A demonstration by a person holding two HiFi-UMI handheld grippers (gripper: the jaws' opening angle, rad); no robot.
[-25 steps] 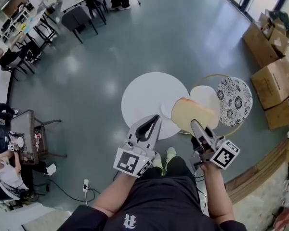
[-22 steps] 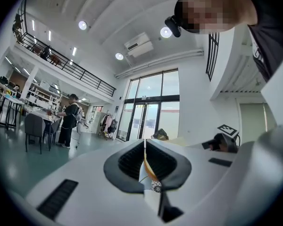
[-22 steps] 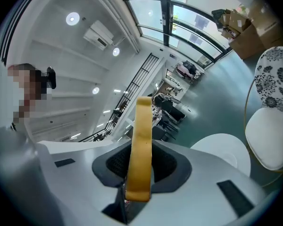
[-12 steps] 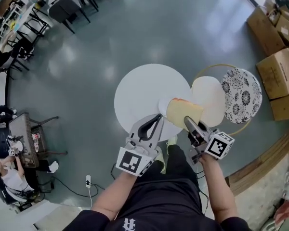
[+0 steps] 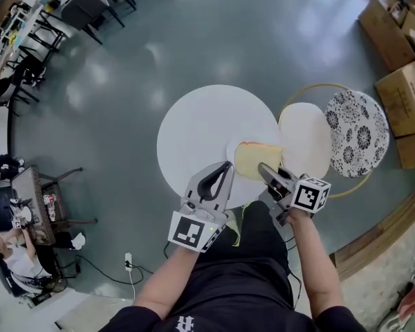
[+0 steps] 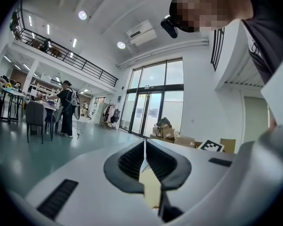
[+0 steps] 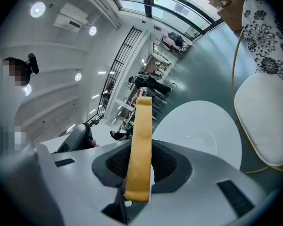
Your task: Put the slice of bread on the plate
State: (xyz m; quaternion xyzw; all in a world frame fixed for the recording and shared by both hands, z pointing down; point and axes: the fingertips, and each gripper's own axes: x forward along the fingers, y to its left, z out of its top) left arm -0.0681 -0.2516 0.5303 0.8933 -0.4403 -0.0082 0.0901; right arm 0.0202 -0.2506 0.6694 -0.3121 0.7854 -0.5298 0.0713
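Observation:
A slice of bread [image 5: 257,159] with a tan crust hangs just above a small white plate [image 5: 232,146] on the round white table [image 5: 194,126]. My right gripper [image 5: 264,169] is shut on its near edge. In the right gripper view the slice [image 7: 140,140] stands edge-on between the jaws, and the plate [image 7: 203,140] lies beyond on the table [image 7: 179,119]. My left gripper [image 5: 225,167] hovers over the table's near edge, to the left of the bread. It is shut [image 6: 144,160], with nothing between its jaws.
Right of the table stand a white cushioned stool [image 5: 304,140] and a black-and-white patterned stool [image 5: 356,133], ringed by a thin gold hoop [image 5: 311,87]. Cardboard boxes [image 5: 401,26] are stacked at the far right. Chairs and tables [image 5: 90,5] stand at the upper left.
Both grippers have come down towards the table. The bread, still in the right gripper, moved left from over the white stool to just above the plate.

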